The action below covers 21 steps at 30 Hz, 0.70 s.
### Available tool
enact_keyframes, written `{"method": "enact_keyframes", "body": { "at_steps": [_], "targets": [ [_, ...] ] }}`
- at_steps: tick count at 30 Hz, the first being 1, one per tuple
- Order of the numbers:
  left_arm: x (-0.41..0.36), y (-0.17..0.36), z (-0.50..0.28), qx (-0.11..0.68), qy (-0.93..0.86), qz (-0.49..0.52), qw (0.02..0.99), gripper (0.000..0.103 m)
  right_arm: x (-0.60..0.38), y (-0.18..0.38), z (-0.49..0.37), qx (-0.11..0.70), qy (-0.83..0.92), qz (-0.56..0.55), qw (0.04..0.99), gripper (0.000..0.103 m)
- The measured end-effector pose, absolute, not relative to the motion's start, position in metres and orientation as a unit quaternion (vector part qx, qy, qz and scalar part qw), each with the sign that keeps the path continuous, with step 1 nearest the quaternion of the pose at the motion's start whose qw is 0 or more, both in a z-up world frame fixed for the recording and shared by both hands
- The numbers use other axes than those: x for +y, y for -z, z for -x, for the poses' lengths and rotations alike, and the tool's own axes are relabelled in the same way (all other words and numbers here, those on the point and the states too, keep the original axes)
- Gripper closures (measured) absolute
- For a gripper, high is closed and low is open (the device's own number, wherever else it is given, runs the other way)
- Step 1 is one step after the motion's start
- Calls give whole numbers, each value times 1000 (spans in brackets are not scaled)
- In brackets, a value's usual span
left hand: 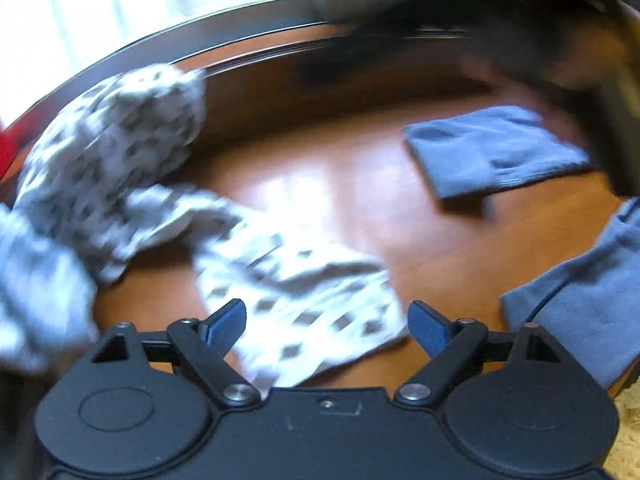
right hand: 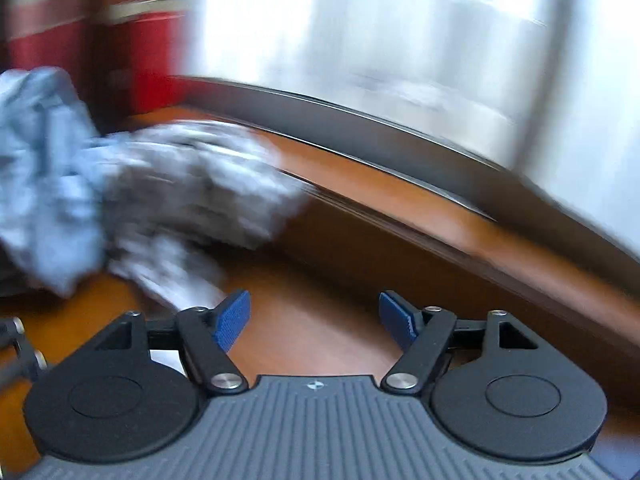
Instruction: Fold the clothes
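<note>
My left gripper gapes empty over the checked garment, whose length runs diagonally away toward the window frame. My right gripper is spread wide too, holding nothing.

Bright daylight is pouring through a wide window with a dark metal sill, glaring on the glossy orange-brown wooden tabletop. A blurred red wall panel is showing left, a fluffy beige rug lying below.
</note>
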<state>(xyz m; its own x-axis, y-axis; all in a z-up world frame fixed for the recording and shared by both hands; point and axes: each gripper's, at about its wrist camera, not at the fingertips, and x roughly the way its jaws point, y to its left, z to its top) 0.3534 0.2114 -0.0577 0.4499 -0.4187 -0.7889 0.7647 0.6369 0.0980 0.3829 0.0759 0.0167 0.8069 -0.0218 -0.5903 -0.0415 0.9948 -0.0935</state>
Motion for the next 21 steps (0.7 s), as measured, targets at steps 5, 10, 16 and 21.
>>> {"method": "enact_keyframes", "body": {
  "at_steps": [5,10,16,21],
  "targets": [
    [183,63,-341,367,405,-260,796,16,5,26,-347,379,159,-97,906,30],
    [177,68,-330,359,417,-275,788,16,13,58,-351,402,162,-91,897,66],
    [186,73,-324,379,406,-269,787,16,49,28,-373,341,-13,-167,925,81],
    [196,68,-323,378,387,-266,798,16,79,-1,-367,270,-54,-152,949,38]
  ]
}}
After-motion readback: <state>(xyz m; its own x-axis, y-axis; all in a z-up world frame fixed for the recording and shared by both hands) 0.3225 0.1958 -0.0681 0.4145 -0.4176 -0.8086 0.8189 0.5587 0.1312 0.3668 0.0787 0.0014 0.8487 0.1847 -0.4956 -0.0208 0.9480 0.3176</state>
